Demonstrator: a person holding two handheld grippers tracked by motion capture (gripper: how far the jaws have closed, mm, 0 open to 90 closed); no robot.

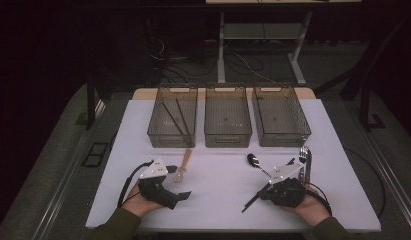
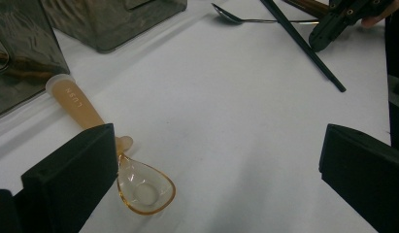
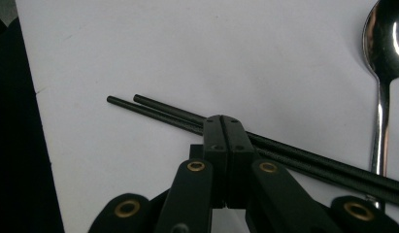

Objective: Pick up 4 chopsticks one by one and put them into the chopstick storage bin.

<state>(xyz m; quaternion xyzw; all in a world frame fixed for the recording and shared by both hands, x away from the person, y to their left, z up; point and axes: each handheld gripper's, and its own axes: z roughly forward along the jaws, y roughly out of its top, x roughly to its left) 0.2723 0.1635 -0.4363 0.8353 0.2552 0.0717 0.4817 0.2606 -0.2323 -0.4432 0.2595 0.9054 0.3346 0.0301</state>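
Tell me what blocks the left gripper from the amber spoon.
Nothing visible does. The left gripper is open, and the amber spoon lies on bare table beside its left jaw. The chopsticks lie farther off.

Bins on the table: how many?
3, in a row at the table's far edge: left bin holding chopsticks, middle bin and right bin.

room dark | grey floor | table legs behind | cables

We seem to be in a lab: a white table on a dark floor, cables (loose) trailing behind by desk legs.
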